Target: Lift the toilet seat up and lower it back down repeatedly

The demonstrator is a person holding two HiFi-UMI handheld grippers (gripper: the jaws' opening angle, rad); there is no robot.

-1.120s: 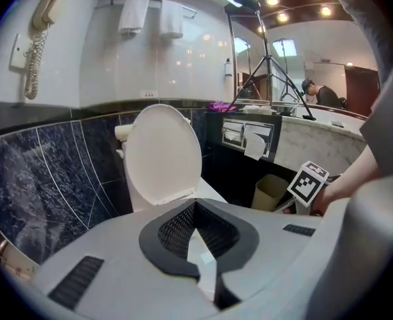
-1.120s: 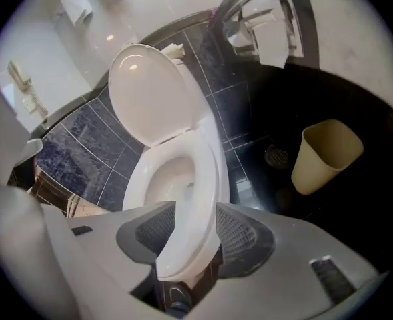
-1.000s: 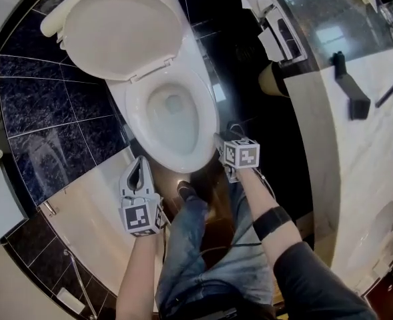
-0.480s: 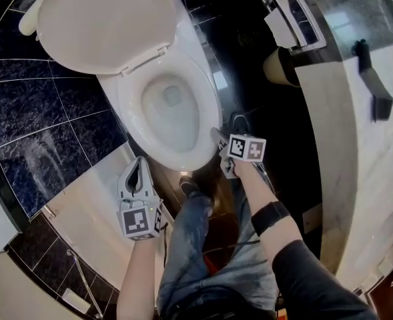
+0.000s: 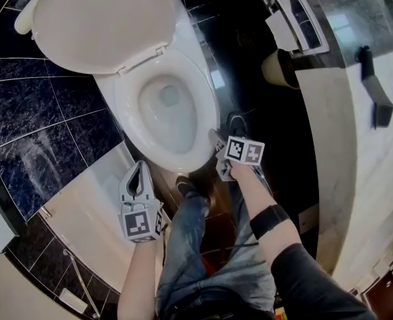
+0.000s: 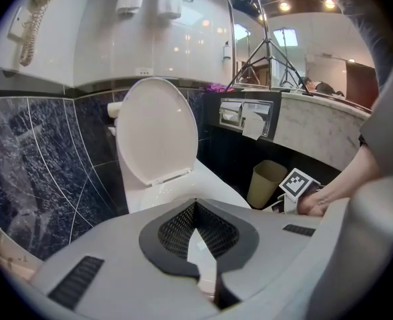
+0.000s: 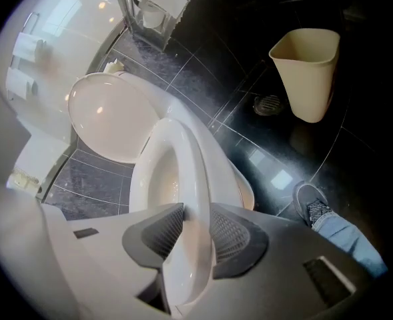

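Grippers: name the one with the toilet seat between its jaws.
The right gripper: its jaws have just been closing on the rim of the white oval toilet seat. The left gripper is shut on nothing.

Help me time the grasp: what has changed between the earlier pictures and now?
The right gripper has just been closing its jaws on the front rim of the white plastic toilet seat, which is now caught between its pads. Unchanged: the seat lies down on the white ceramic bowl, the white oval lid stands raised, and the left gripper hangs shut and empty.
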